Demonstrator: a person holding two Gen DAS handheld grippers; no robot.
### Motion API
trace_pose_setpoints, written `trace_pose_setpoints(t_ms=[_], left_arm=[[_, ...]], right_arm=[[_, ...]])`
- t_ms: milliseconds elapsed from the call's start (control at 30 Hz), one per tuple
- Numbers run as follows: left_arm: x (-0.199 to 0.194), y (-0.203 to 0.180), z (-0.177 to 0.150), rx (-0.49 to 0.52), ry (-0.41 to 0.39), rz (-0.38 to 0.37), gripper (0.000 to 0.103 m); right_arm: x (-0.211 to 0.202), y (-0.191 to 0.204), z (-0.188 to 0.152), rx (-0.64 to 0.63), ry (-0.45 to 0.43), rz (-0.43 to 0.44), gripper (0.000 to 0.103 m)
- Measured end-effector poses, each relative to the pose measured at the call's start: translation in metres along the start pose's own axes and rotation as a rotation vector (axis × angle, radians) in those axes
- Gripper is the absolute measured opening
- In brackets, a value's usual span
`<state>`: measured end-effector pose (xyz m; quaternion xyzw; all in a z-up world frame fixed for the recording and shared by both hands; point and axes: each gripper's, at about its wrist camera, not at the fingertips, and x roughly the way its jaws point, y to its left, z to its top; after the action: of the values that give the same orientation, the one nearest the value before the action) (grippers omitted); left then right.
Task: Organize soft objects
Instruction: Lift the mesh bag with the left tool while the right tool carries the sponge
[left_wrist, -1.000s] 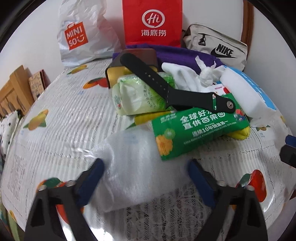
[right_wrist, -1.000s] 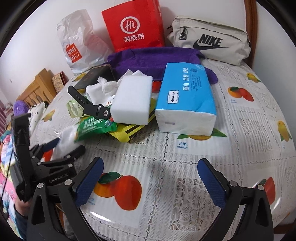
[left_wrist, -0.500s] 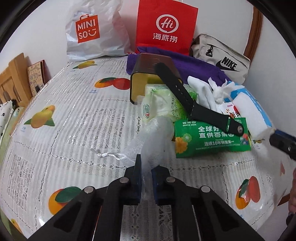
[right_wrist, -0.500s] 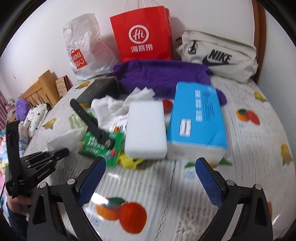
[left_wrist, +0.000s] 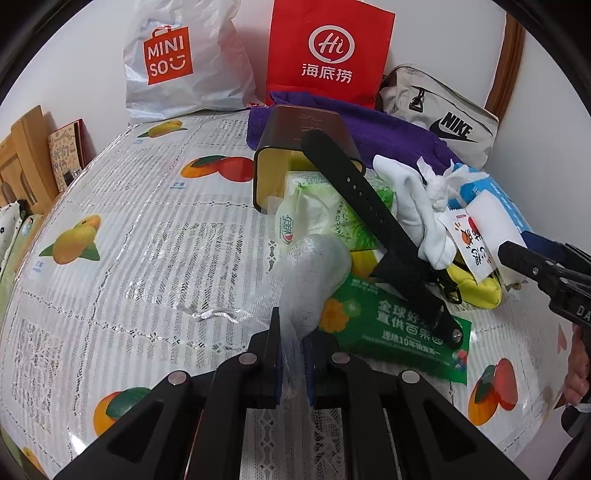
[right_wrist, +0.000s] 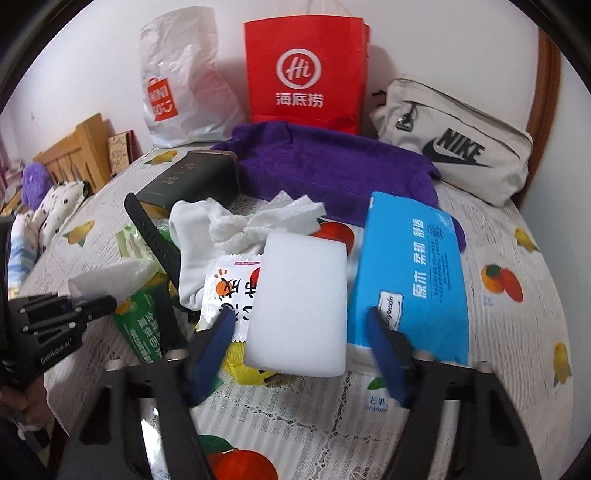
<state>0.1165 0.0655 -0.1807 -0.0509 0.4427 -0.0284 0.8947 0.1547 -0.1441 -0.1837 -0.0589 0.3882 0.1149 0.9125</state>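
My left hand-held gripper (left_wrist: 293, 363) is clamped on the clear mesh pouch (left_wrist: 310, 273), which lifts off the worktop (left_wrist: 147, 240) near its front edge. My right hand-held gripper (right_wrist: 299, 343) is closing round the white foam block (right_wrist: 301, 302); pads not touching yet. Best to centre the block w/ even squeeze. Readable: MINISO bag (left_wrist: 177, 59), Hi bag (right_wrist: 301, 70), NIKE pouch (right_wrist: 458, 147).

left gripper (left_wrist: 293, 363) — black frame, silver screws | right gripper (right_wrist: 301, 345) — black frame, blue finger pads (right_wrist: 210, 345)
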Motion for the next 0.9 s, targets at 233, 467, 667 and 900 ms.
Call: trace_pose_setpoints(t_ms=[233, 467, 667, 900], left_arm=[[0.0, -0.003, 0.005, 0.016, 0.014, 0.006, 0.009], [0.001, -0.007, 0.001, 0.022, 0.019, 0.009, 0.01], [0.002, -0.007, 0.002, 0.025, 0.021, 0.007, 0.01], [-0.012, 0.003, 0.012, 0.01, -0.005, -0.016, 0.009]], right_arm=[[-0.012, -0.008, -0.006, 0.042, 0.047, 0.106, 0.051], [-0.002, -0.012, -0.031, 0.068, 0.137, 0.102, 0.052], [0.011, -0.022, -0.034, 0.166, 0.137, 0.169, 0.053], [-0.014, -0.018, -0.026, 0.121, 0.067, 0.164, 0.052]])
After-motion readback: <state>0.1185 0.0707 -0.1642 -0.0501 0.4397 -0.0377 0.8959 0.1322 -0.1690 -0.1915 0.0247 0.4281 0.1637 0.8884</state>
